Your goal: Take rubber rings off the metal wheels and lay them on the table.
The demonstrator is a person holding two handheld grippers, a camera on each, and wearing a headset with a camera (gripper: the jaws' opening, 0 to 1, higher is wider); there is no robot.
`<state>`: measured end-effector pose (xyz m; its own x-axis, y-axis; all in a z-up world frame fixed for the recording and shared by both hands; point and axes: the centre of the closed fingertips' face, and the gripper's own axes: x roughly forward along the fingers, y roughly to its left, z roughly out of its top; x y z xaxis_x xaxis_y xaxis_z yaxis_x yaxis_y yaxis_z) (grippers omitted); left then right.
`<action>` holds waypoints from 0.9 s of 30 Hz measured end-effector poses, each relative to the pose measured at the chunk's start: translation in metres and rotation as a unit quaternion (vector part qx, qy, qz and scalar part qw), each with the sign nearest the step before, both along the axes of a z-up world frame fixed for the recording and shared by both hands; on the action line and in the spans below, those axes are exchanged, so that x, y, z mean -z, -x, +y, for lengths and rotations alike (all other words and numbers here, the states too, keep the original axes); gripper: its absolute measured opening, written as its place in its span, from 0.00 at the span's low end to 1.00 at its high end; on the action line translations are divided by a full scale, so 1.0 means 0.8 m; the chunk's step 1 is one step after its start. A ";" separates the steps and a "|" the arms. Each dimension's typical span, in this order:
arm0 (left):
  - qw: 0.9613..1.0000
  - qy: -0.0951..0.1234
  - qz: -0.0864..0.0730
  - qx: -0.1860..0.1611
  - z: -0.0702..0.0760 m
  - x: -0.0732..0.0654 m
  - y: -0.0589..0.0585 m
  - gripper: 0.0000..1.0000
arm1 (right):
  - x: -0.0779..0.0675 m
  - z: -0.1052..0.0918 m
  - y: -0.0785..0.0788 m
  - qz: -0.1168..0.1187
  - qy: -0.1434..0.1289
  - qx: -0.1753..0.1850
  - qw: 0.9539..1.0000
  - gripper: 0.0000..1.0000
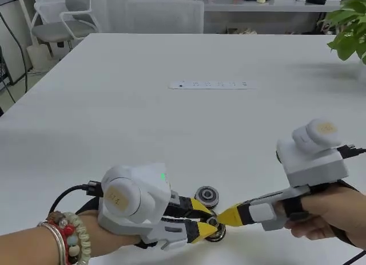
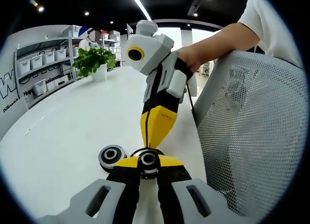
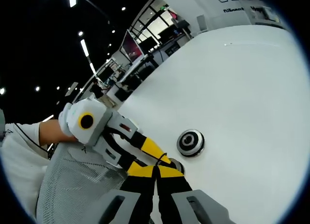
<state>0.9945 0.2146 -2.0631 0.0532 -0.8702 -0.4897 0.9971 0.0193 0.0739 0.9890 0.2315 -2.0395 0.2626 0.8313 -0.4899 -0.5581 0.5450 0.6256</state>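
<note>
Clamping one metal wheel [image 2: 148,159] from both sides, the left gripper [image 2: 147,162] is seen at the bottom centre of its own view, its yellow jaws narrowed onto the hub. Directly above, the right gripper [image 2: 152,142] is angled down with its jaws pressed together on a thin black rubber ring [image 2: 139,151], which is looped at that wheel's upper rim. A second metal wheel [image 2: 112,156], dark-rimmed, is laid flat on the white table [image 2: 63,151] just left of the first. A power strip [image 1: 211,85] is set mid-frame in the head view.
</note>
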 end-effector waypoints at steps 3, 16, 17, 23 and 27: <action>1.000 0.000 0.004 -0.005 0.000 0.000 0.000 0.08 | 0.019 -0.014 -0.003 -0.028 0.075 -0.012 0.997 0.00; 1.000 -0.009 0.007 -0.011 -0.001 0.000 0.000 0.08 | 0.033 -0.023 -0.003 -0.007 0.083 -0.012 0.996 0.00; 1.000 -0.011 0.008 -0.012 -0.001 0.000 0.000 0.08 | 0.032 -0.023 -0.004 -0.007 0.083 -0.010 0.996 0.00; 0.999 -0.025 0.019 -0.011 -0.002 0.000 0.004 0.11 | 0.033 -0.025 -0.006 -0.008 0.084 -0.005 0.996 0.00; 0.999 -0.029 0.015 0.004 -0.005 -0.002 0.012 0.19 | 0.033 -0.025 -0.006 -0.009 0.085 -0.003 0.996 0.00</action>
<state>0.9852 0.2109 -2.0617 0.0297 -0.8403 -0.5413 0.9990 0.0071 0.0437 0.9941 0.2112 -2.0663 0.2672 0.7381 -0.6195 -0.5724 0.6387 0.5142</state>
